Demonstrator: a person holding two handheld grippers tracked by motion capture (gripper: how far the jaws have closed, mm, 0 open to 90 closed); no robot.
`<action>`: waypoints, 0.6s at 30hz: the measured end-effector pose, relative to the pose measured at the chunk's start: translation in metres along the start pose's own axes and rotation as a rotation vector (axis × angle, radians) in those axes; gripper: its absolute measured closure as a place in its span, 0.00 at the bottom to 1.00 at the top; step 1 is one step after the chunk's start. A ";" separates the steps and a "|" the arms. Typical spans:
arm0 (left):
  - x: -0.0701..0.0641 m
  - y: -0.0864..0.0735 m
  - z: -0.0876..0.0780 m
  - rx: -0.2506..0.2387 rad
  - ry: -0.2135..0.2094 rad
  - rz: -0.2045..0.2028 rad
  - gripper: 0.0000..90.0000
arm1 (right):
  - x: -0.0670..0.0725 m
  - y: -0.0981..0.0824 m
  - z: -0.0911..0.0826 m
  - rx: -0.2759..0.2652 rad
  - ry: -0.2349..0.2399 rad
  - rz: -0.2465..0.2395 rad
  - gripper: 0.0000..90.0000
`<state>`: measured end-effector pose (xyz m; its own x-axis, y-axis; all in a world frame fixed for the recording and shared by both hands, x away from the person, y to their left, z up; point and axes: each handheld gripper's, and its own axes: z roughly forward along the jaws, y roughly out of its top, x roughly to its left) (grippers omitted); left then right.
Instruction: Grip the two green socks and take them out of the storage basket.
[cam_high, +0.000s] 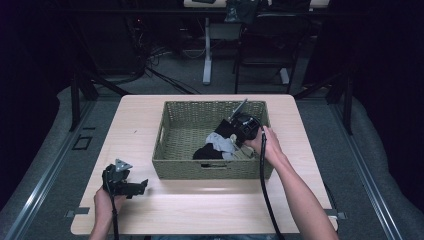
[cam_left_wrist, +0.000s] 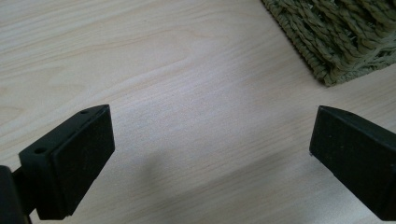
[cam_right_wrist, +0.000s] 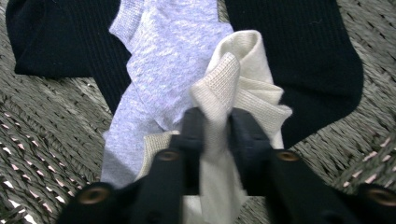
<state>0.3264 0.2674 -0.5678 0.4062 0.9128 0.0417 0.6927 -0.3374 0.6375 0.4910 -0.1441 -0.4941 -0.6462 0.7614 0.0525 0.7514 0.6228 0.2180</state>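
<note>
Right claw (cam_right_wrist: 215, 128) pinching cream sock (cam_right_wrist: 233, 88); high view: basket (cam_high: 165, 150).

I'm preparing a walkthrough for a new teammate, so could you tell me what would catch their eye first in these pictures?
The woven basket in the middle of the wooden table stands out, with a heap of socks inside. There the right gripper is shut on a cream sock that lies beside a grey sock over black socks. The left gripper hangs open over bare table near the basket's front left corner.
</note>
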 end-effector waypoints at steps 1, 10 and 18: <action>0.000 0.000 0.000 0.000 0.000 0.000 0.00 | 0.000 0.000 0.000 0.000 0.000 0.000 0.91; 0.000 0.000 0.000 -0.001 0.000 0.004 0.00 | -0.004 -0.004 -0.033 -0.062 -0.014 0.013 0.96; 0.000 0.000 0.000 -0.003 -0.001 0.003 0.00 | -0.005 -0.005 -0.063 -0.115 -0.019 0.012 0.96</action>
<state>0.3263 0.2678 -0.5673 0.4091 0.9115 0.0430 0.6898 -0.3398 0.6393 0.4823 -0.1619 -0.4343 -0.6336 0.7727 0.0374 0.7382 0.5894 0.3281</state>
